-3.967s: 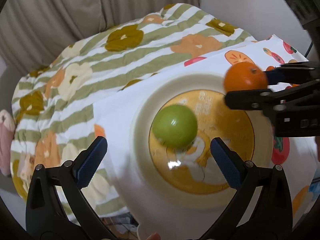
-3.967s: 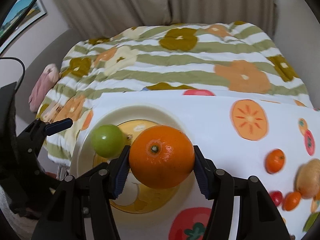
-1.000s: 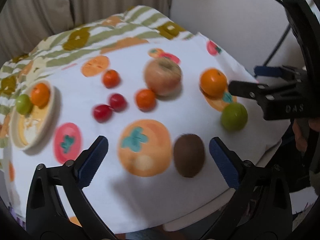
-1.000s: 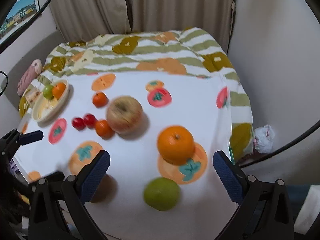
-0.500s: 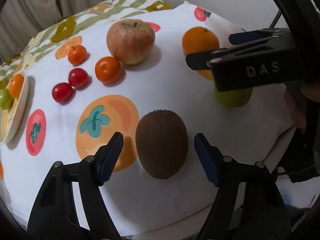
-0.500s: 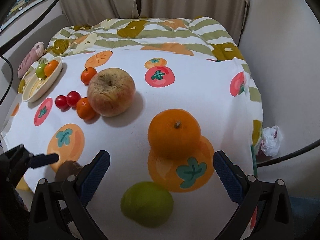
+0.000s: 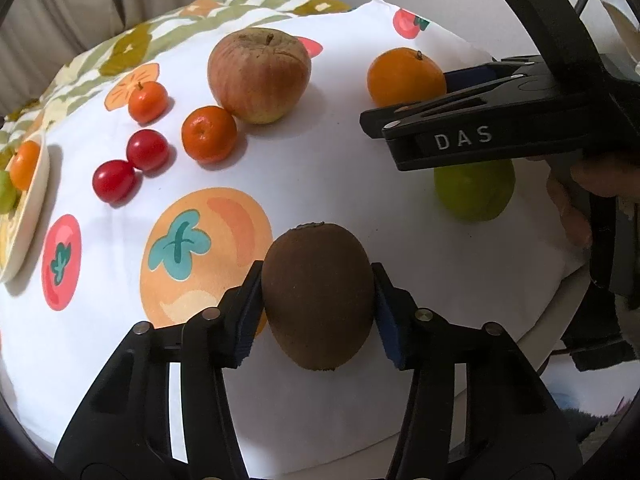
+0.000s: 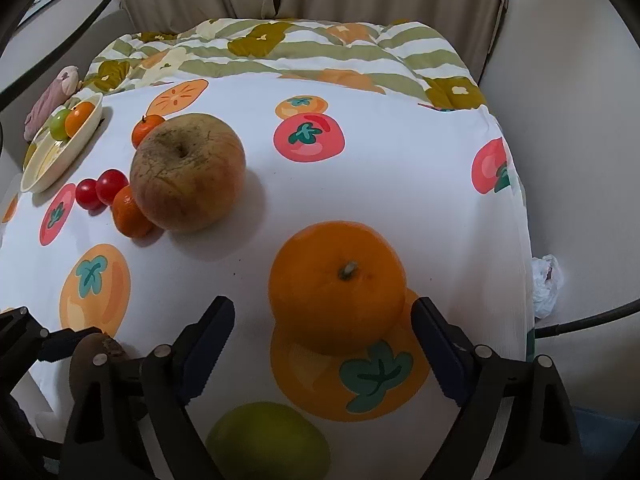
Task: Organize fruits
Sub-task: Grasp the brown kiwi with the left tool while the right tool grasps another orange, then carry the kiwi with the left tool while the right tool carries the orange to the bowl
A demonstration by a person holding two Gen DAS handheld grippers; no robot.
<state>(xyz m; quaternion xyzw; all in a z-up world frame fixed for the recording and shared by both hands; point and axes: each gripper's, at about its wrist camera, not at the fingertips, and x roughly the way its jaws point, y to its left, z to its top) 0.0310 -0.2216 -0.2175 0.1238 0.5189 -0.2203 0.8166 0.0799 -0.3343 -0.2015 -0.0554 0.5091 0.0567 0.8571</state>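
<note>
Pickup step, both hands at once. Left claw (image 7: 318, 300) is closing on the kiwi (image 7: 318, 296) at the near edge of the table (image 7: 328, 176); both blue pads look pressed against its sides, and the kiwi seems to sit on the cloth, not lifted yet. Right claw (image 8: 322, 344) is also closing, jaws set either side of the big orange (image 8: 336, 284) near the right edge, but gaps show on both sides, so no grip yet. A green fruit (image 8: 268, 440) lies just near of that orange, under the right claw. Farther off and to the left: an apple (image 8: 188, 172), two small oranges and two small red fruits clustered beside it. The plate (image 8: 44, 168) sits at the far left of the table and already holds a small green fruit and an orange one. Judgement: task is early, most fruit is loose on the cloth. Next move calls for the right claw to finish closing on the orange, then both lifts straight up and a carry left to the plate; round fruit may roll if squeezed off-centre.
</note>
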